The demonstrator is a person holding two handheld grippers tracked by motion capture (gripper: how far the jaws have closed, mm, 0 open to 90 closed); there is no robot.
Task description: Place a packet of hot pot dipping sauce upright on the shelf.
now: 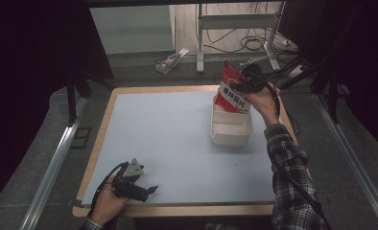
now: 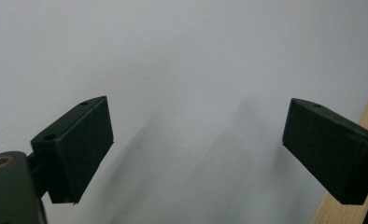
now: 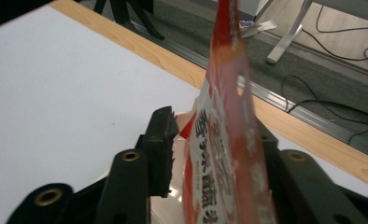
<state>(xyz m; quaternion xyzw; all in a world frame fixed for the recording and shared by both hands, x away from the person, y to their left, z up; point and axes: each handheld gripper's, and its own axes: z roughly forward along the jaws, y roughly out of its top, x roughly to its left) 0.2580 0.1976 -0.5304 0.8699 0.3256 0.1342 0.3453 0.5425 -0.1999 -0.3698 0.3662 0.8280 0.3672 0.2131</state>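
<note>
At the near left corner of the table [image 1: 168, 143], the left gripper [image 1: 146, 189] rests low over the pale surface in the person's left hand [image 1: 108, 201]. In the left gripper view its jaws stand wide apart with bare table between them and a strip of wooden edge at the right.

Toward the far right of the table sits a white tray [image 1: 230, 130], a shallow rectangular box with its long axis running roughly away from the person. Above its far end, the right gripper [image 1: 240, 86] holds a red-and-white snack bag [image 1: 231, 91]. The bag stands on end, its long axis near vertical and leaning slightly left at the top, its lower edge dipping into the tray. In the right gripper view the bag [image 3: 224, 140] rises edge-on between the jaws, which press on it from both sides.
</note>
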